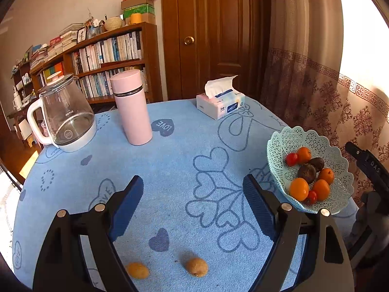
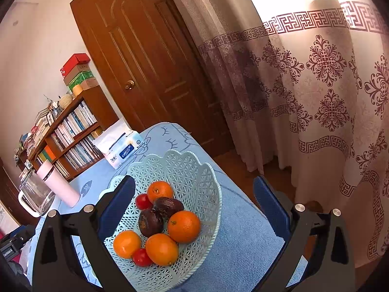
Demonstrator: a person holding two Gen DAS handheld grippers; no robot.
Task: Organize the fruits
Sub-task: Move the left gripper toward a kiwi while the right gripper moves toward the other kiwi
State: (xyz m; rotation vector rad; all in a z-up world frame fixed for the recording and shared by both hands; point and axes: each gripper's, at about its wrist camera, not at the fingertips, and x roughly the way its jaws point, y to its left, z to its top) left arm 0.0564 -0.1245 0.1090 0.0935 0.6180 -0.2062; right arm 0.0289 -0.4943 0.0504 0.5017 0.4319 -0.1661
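Note:
A mint lattice fruit basket [image 1: 340, 170] [image 2: 194, 175] stands at the table's right edge. It holds several oranges [image 2: 183, 226], two dark fruits [image 2: 149, 221] and small red tomatoes [image 2: 143, 200]. Two brownish-yellow fruits lie loose on the blue tablecloth near the front: one [image 1: 197, 266] between my left fingers' bases, one [image 1: 137, 270] by the left finger. My left gripper [image 1: 193, 187] is open and empty above the cloth. My right gripper [image 2: 194, 189] is open and empty, hovering over the basket; its body shows in the left wrist view [image 1: 367, 165].
A glass kettle [image 1: 65, 119], a pink flask [image 1: 132, 107] and a tissue pack [image 1: 221, 102] stand at the far side of the round table. A bookshelf, a wooden door and a patterned curtain lie behind. The table edge drops off just right of the basket.

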